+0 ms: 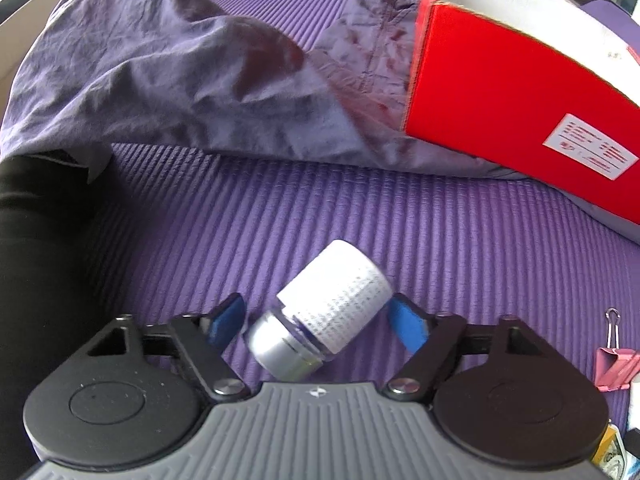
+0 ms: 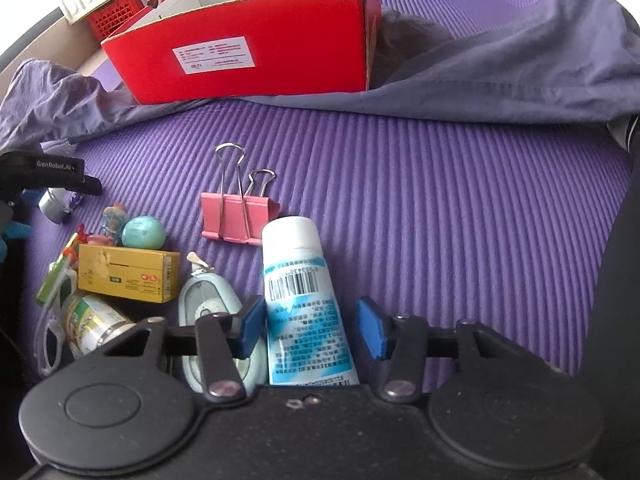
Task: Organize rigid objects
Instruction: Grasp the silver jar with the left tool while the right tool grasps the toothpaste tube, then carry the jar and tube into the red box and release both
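Fingers of the left gripper [image 1: 320, 326] stand spread on either side of a small bottle [image 1: 320, 312] lying tilted on the purple mat [image 1: 460, 248], not gripping it. Right gripper [image 2: 310, 326] fingers gape around a white tube [image 2: 302, 304], near a pink clip [image 2: 236, 216] and red box [image 2: 256, 56].

- The right gripper [image 2: 310, 330] has its blue-padded fingers [image 2: 252, 328] spread, with a white tube [image 2: 298, 300] with blue print and a barcode lying between them; the left pad touches or nearly touches it, the right stands clear.
- A pink binder clip [image 2: 236, 216] lies just beyond the tube's cap on the purple ribbed mat [image 2: 440, 220].
- To the left: a pale blue tape measure [image 2: 208, 312], a yellow box [image 2: 128, 272], a teal ball [image 2: 143, 233] and a jar [image 2: 90, 322].
- An open red box [image 2: 256, 56] stands farther off on grey-purple cloth [image 2: 500, 76].
- The left gripper [image 2: 24, 184] is at the left edge beside a small silver-capped bottle [image 2: 56, 202].
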Motion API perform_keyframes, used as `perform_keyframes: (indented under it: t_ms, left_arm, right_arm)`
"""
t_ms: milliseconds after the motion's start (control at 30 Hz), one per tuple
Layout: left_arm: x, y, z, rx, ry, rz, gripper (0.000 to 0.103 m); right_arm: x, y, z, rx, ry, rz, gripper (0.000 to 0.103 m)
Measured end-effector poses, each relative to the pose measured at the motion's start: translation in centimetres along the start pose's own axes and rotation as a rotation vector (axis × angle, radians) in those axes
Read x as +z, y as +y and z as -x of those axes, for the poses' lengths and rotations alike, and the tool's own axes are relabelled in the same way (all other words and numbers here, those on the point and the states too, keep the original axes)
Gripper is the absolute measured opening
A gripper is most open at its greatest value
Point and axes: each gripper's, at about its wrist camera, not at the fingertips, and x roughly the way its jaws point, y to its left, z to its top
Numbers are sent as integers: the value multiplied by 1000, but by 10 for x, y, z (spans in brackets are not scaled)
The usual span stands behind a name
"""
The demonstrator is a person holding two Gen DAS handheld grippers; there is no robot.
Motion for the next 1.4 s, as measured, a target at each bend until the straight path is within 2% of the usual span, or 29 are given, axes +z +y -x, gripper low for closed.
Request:
perform_keyframes:
  t_ms: [100,167,233,333,533,800,1200,1233,1267,1300,1400]
  left_arm:
    - [-2,-6,3,8,-14,-27,72]
    - [-3,-8,5,8,-17,-30,65]
    - [-3,-7,7,3,-16,-25,57]
    - [-2,-10,9,6,-4,-36,50]
    - [-2,-12,21,-11,-23,-24,47]
    - [-2,-18,55,-70,-76,-31,41]
    - [-2,-13,88,-116,-112,-24,40]
    - [-1,-13,91,-120,-115,-23,40]
    - [-1,-13,94,-125,-116,-22,40]
    - [0,-13,96,-130,-117,-22,40]
    - [1,-16,102,-143,-128,-27,40]
  right_arm:
    - [-3,8,0,-29,-14,60,43]
    - [-6,15,0,-48,-22,102,42]
    - [-6,16,0,-51,-24,107,42]
    - [-5,11,1,-33,-22,72,41]
    - [-6,10,6,-35,-31,50,41]
    - [-5,-1,17,-10,-47,-33,40]
    - [-2,-13,46,41,-51,-146,39]
    - [-1,-13,50,48,-55,-146,33]
    - [2,-14,53,57,-57,-148,7]
    - [5,-14,56,68,-56,-153,1]
    - [15,-15,63,78,-59,-150,1]
